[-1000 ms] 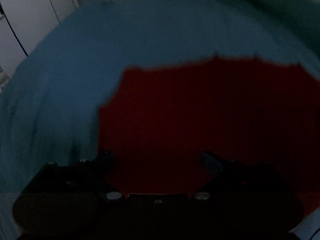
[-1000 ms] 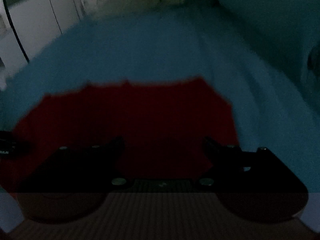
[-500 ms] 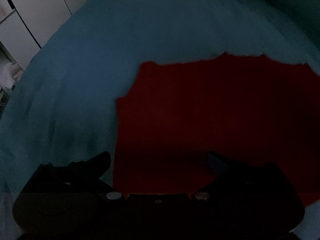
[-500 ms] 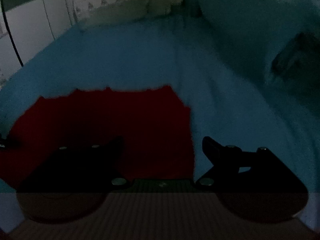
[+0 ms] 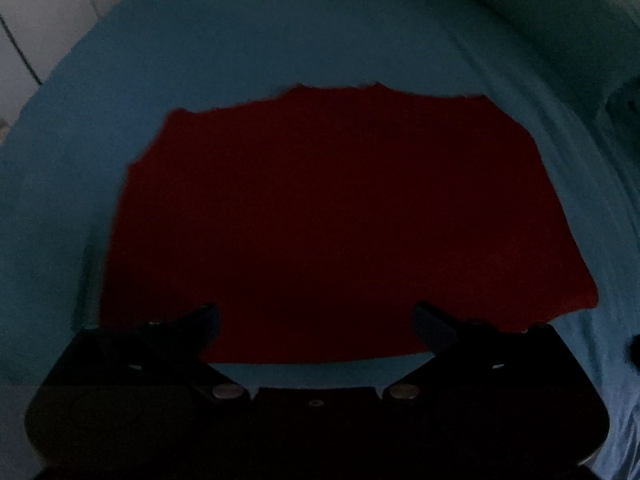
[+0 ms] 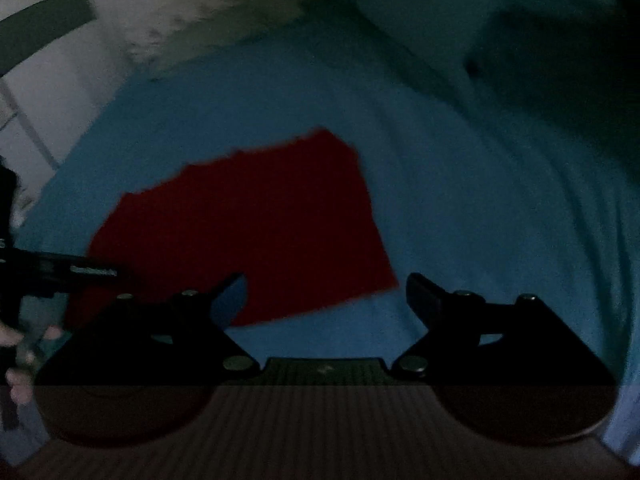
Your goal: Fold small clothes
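A dark red garment (image 5: pixel 320 220) lies flat on the blue bedsheet (image 5: pixel 240 48). It also shows in the right wrist view (image 6: pixel 256 232), left of centre. My left gripper (image 5: pixel 316 316) is open and empty, hovering over the garment's near edge. My right gripper (image 6: pixel 324 286) is open and empty, above the sheet just off the garment's near right corner. The left gripper's body (image 6: pixel 60 272) shows at the left edge of the right wrist view, with the person's hand below it. The scene is very dim.
White cabinet doors (image 5: pixel 36 32) stand left of the bed. A pale patterned cloth or headboard (image 6: pixel 224 12) lies at the far end. A bunched teal blanket or pillow (image 6: pixel 520 40) sits at the right.
Both grippers have pulled back from the garment and risen. The whole red garment now shows in the left wrist view. The right gripper has swung to the right.
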Demonstrator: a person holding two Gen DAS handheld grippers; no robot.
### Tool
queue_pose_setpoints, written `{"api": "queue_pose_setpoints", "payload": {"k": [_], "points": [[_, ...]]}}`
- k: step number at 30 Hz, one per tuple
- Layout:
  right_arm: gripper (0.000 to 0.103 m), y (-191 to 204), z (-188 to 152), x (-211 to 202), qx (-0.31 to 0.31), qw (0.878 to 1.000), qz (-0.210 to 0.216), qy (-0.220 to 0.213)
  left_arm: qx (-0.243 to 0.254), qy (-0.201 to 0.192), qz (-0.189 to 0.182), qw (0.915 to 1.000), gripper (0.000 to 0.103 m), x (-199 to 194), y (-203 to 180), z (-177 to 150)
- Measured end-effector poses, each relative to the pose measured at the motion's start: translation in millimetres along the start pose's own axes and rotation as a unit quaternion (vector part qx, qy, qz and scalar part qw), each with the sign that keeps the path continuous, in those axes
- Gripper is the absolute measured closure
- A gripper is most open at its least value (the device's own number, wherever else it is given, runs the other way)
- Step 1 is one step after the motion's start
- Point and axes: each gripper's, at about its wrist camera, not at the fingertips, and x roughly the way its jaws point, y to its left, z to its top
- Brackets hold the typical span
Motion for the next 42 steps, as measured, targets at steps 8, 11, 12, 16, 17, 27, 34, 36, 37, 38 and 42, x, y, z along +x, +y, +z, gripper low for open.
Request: {"api": "queue_pose_setpoints", "payload": {"k": [8,11,12,16,17,27,34,36,37,38,42], "points": [[0.012,-42.3,-30.1,82.3,0.186,0.981,0.045,0.017,0.009,-0.010,0.016,0.9998,0.000,41.3,-25.6,4.5],[0.019,-49.8,-27.5,107.1,0.204,0.977,0.053,0.010,0.004,-0.017,0.026,0.9995,0.000,50.3,-17.2,6.5],[0.021,-51.0,-24.6,112.4,0.205,0.977,0.055,0.004,0.002,-0.021,0.029,0.9994,0.000,54.3,-14.5,9.4],[0.053,-55.3,-12.5,131.2,0.217,0.974,0.060,-0.007,0.009,-0.040,0.044,0.9982,0.000,65.0,1.1,25.6],[0.060,-58.1,-10.2,135.2,0.228,0.972,0.060,-0.004,0.010,-0.044,0.051,0.9977,0.000,67.9,6.3,31.1],[0.072,-18.2,35.5,109.4,0.195,0.978,0.065,-0.028,-0.015,0.029,0.006,0.9994,0.000,111.5,47.2,61.2],[0.074,101.9,100.6,89.4,0.087,0.982,0.155,-0.064,-0.040,0.001,0.028,0.9988,0.001,46.7,138.7,45.6],[0.075,153.0,108.2,88.3,0.026,0.979,0.194,-0.066,-0.053,0.006,0.037,0.9979,0.001,32.3,175.5,34.5],[0.075,180.9,107.5,87.6,-0.013,0.973,0.220,-0.065,-0.058,0.008,0.042,0.9974,0.001,26.6,191.9,28.0],[0.075,205.5,104.4,87.1,-0.054,0.966,0.243,-0.063,-0.062,0.008,0.050,0.9968,0.001,20.9,208.2,19.9],[0.077,302.1,59.6,99.8,-0.250,0.918,0.306,-0.024,-0.080,0.019,0.078,0.9936,0.001,17.9,256.9,-11.0]]}}
